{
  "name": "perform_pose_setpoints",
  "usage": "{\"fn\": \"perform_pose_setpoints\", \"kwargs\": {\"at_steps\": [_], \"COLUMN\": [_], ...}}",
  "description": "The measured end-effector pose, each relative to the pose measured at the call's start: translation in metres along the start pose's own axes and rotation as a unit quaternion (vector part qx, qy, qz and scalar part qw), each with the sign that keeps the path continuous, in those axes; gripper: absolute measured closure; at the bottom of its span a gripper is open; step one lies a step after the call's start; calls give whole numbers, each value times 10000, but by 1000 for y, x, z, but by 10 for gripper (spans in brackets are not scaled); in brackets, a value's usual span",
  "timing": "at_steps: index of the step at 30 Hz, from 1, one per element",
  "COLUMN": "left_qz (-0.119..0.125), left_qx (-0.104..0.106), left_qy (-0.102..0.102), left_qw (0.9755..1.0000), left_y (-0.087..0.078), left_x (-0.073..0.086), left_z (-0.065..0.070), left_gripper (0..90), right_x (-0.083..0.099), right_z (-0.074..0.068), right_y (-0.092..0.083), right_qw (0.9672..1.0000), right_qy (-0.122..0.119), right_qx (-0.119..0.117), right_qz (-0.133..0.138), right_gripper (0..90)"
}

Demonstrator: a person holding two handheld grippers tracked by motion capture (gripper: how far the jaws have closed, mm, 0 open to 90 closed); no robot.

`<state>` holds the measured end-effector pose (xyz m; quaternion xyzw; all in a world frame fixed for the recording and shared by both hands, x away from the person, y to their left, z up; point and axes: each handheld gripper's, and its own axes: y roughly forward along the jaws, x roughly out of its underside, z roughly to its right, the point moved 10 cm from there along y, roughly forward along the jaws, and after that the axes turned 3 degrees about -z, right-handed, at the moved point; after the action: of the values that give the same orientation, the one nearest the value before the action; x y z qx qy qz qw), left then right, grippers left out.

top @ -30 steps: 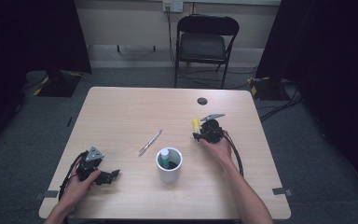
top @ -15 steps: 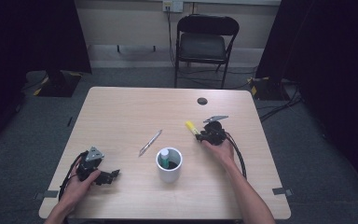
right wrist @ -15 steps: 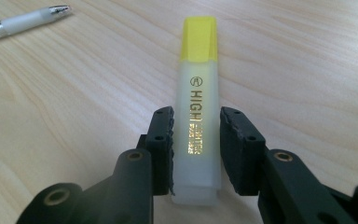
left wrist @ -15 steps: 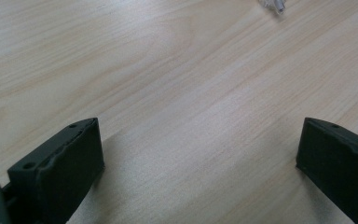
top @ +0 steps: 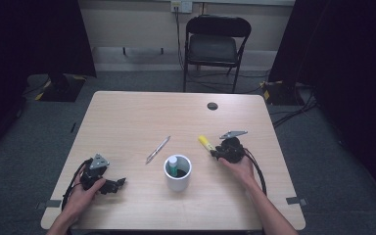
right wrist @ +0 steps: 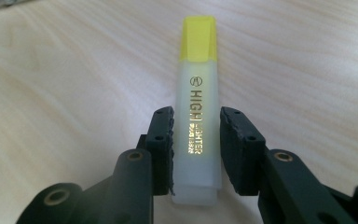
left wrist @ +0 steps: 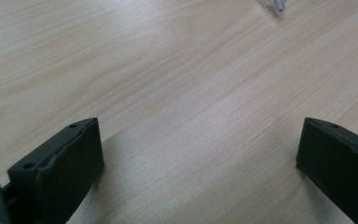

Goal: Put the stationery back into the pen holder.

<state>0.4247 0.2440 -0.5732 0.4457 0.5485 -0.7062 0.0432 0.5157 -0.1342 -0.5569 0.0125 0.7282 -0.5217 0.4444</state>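
A yellow-capped highlighter (right wrist: 196, 107) lies between the pads of my right gripper (right wrist: 196, 119), which is shut on its pale barrel. In the high view that highlighter (top: 205, 142) sticks out to the upper left of the right gripper (top: 215, 153), low over the table right of centre. A white cup (top: 177, 180) stands in the middle with a green-and-white marker (top: 173, 164) upright inside it. A slim silver pen (top: 157, 149) lies left of the cup. My left gripper (top: 119, 184) rests near the front left corner; its jaws stand wide apart over bare wood (left wrist: 200, 128), and it is open.
The light wood table (top: 127, 117) has a black round grommet (top: 212, 105) at the back right. A black folding chair (top: 215, 44) stands beyond the far edge. The pen's tip (left wrist: 272, 4) shows ahead of the left gripper.
The right hand has drawn back toward the near edge with the highlighter in its grip. The left hand and gripper have stayed where they were.
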Motion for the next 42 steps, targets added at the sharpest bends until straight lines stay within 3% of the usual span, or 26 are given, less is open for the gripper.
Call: {"fn": "perform_pose_setpoints", "kwargs": {"at_steps": [6,9,15,28,39,42], "left_qz": [1,-5,-4,2,-5,0], "left_qx": [-1,-2,-2,-4,-1,-3], "left_qy": [-1,7,6,7,7,7], "left_qw": [10000,10000,10000,10000,10000,10000], "left_y": [0,0,0,0,0,0], "left_x": [0,0,0,0,0,0], "left_z": [0,0,0,0,0,0], "left_gripper": [0,0,0,0,0,0], "right_x": [17,21,12,-20,-32,-33], "right_z": [-11,-14,-18,-18,-16,-15], "right_y": [-14,-14,-5,25,35,36], "right_qw": [9999,9996,9996,9994,9994,9994], "right_qy": [-147,-230,-256,-326,-291,-291], "right_qx": [-63,-37,-65,113,158,194], "right_qz": [-49,-133,-55,26,52,70], "right_gripper": [653,594,574,568,577,615]}}
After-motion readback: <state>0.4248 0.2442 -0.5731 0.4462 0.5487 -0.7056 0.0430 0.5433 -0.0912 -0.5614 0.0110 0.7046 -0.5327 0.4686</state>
